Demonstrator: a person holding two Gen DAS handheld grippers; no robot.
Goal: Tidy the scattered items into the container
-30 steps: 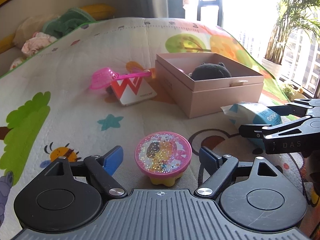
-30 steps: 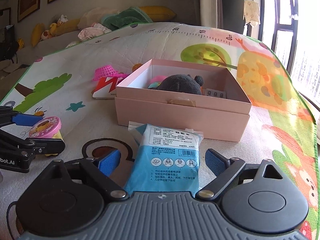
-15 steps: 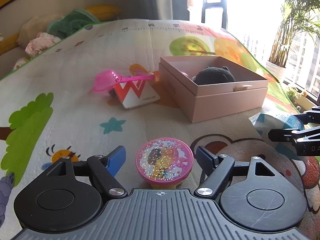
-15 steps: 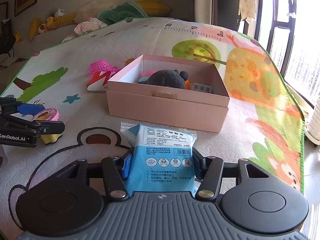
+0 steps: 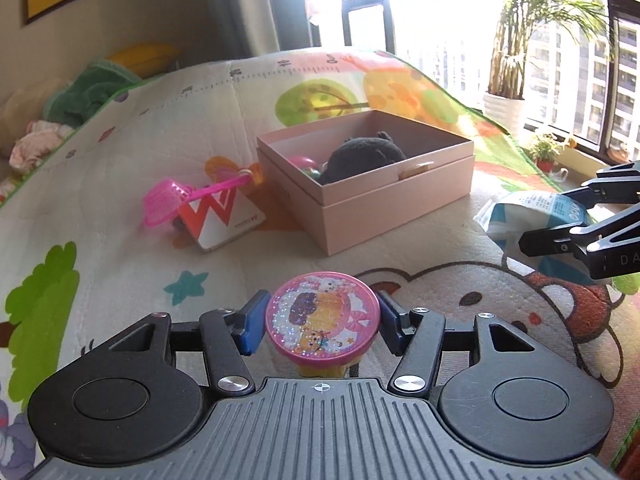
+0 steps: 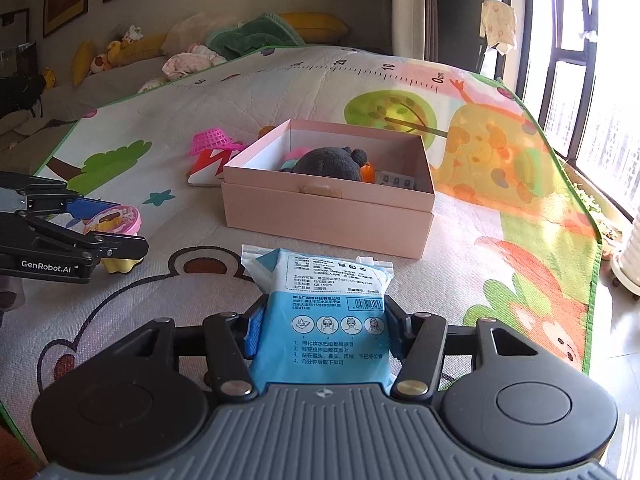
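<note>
Grips on both sides look secure. Your left gripper (image 5: 322, 326) has its blue pads pressed against the rim of the pink glitter toy (image 5: 322, 317), one pad on each side of the round lid, which makes sense because the lid is the widest, firmest part and the yellow base below is narrower. Your right gripper (image 6: 320, 330) pinches the blue wipes pack (image 6: 320, 316) across its width near the back end, so most of the soft pack sticks out forward; held that way it can sag, so keep it level as you carry it. In the right wrist view the toy appears just clear of the play mat (image 6: 500, 264), though I cannot be sure of that. The pink box (image 5: 384, 204) stands open ahead of both grippers, between them, with a dark plush toy (image 5: 366, 154) already filling its middle. You will probably want to drop each item beside the plush rather than on it. A pink scoop (image 5: 172, 200) and a red-and-white card (image 5: 220, 220) lie together left of the box, not yet tidied.
</note>
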